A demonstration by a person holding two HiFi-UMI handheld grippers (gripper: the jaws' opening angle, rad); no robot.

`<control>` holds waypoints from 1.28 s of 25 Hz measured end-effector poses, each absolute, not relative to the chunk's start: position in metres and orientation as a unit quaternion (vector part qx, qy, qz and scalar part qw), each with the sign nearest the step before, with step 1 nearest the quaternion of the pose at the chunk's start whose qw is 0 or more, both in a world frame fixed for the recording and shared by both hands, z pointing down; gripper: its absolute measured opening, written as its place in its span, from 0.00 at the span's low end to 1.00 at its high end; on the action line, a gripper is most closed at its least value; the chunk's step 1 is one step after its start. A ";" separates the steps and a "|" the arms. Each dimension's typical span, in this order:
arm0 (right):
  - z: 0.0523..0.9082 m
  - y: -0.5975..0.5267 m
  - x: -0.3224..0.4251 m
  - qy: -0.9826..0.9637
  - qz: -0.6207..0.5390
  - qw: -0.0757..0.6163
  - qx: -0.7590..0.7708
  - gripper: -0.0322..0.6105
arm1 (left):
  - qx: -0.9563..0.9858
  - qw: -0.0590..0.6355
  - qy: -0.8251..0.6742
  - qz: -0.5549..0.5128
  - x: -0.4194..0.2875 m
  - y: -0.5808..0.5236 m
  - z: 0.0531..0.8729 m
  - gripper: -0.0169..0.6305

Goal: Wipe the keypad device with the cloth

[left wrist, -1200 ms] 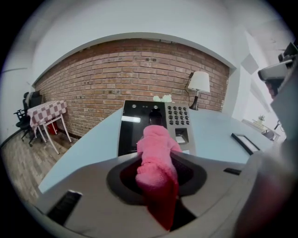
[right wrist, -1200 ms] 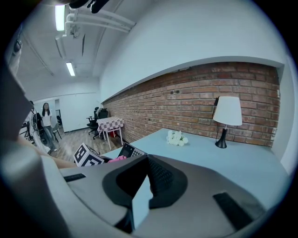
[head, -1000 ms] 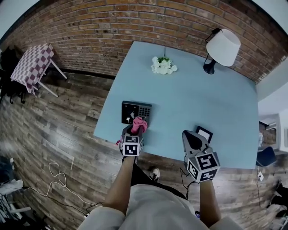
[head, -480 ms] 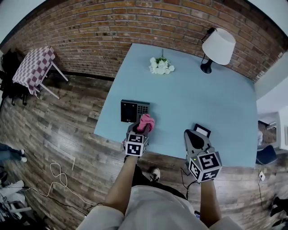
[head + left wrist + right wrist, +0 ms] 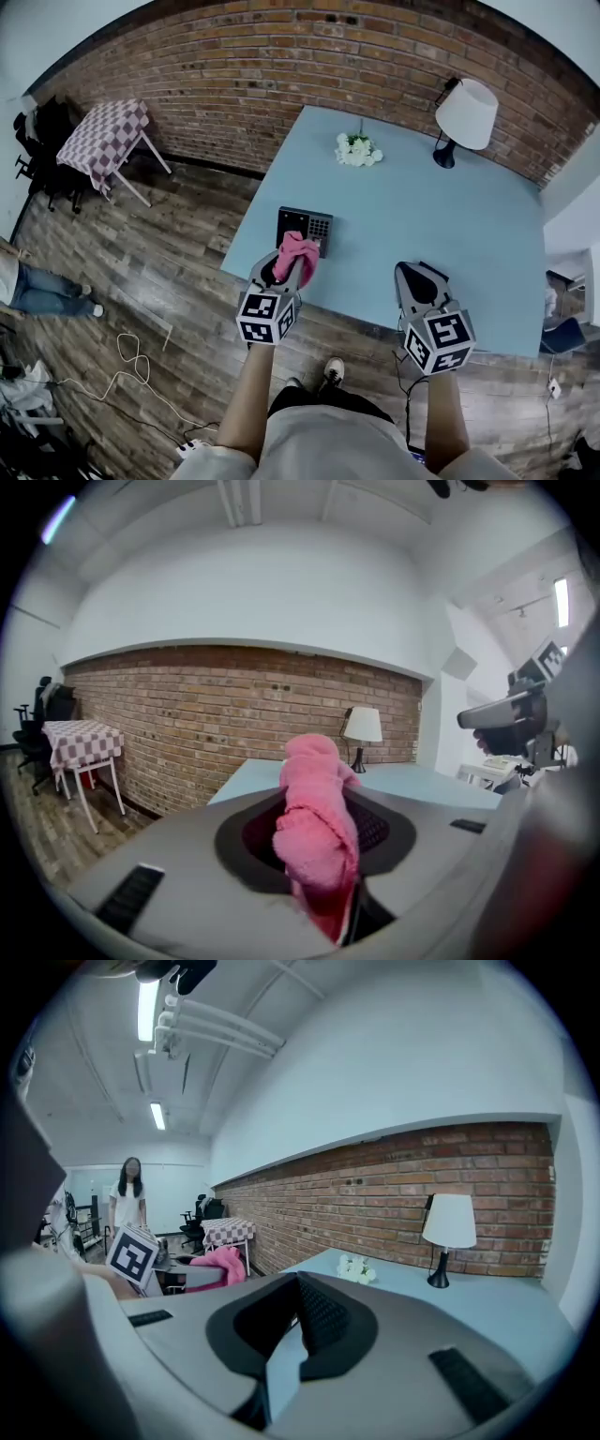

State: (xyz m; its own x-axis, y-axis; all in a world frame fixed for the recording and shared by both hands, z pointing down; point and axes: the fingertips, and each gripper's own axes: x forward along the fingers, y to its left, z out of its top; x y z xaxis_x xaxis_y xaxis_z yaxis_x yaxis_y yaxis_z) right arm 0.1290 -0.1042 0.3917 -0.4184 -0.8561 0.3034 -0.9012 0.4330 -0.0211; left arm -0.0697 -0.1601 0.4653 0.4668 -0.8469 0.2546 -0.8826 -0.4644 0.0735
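The black keypad device [image 5: 310,223] lies near the left front corner of the light blue table [image 5: 450,216]. My left gripper [image 5: 284,268] is shut on a pink cloth [image 5: 298,253], which hangs over the keypad's near edge. In the left gripper view the pink cloth [image 5: 315,822] bulges up between the jaws, and the gripper is held level above the table. My right gripper [image 5: 420,277] hovers at the table's front edge to the right, jaws shut with nothing in them. The right gripper view also catches the pink cloth [image 5: 220,1265] off to its left.
White flowers [image 5: 355,150] and a lamp [image 5: 466,114] stand at the table's far side by the brick wall. A checkered side table [image 5: 103,136] is far left on the wood floor. A cable [image 5: 127,361] lies on the floor. A person [image 5: 127,1196] stands far behind.
The left gripper drew the pink cloth from the keypad's face back toward its near edge and lifted it. The right gripper stayed near the front edge.
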 end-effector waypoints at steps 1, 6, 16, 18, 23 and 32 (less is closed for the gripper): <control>0.386 -0.101 0.127 -0.838 0.088 0.120 0.525 0.07 | 0.851 0.091 -0.511 0.086 -0.076 -0.152 0.455 0.24; 0.360 -0.076 0.106 -0.843 0.069 0.106 0.523 0.07 | 0.851 0.059 -0.517 0.069 -0.098 -0.105 0.409 0.24; 0.318 0.034 0.041 -0.852 0.034 0.089 0.515 0.07 | 0.864 -0.003 -0.502 0.045 -0.144 0.022 0.338 0.24; 0.311 0.058 0.028 -0.853 0.028 0.086 0.514 0.07 | 0.865 -0.009 -0.500 0.043 -0.153 0.048 0.330 0.23; 0.298 0.125 -0.001 -0.857 0.018 0.082 0.508 0.07 | 0.870 -0.023 -0.492 0.034 -0.170 0.118 0.316 0.23; 0.282 0.210 -0.022 -0.851 0.005 0.087 0.519 0.07 | 0.875 -0.054 -0.480 0.032 -0.188 0.209 0.287 0.23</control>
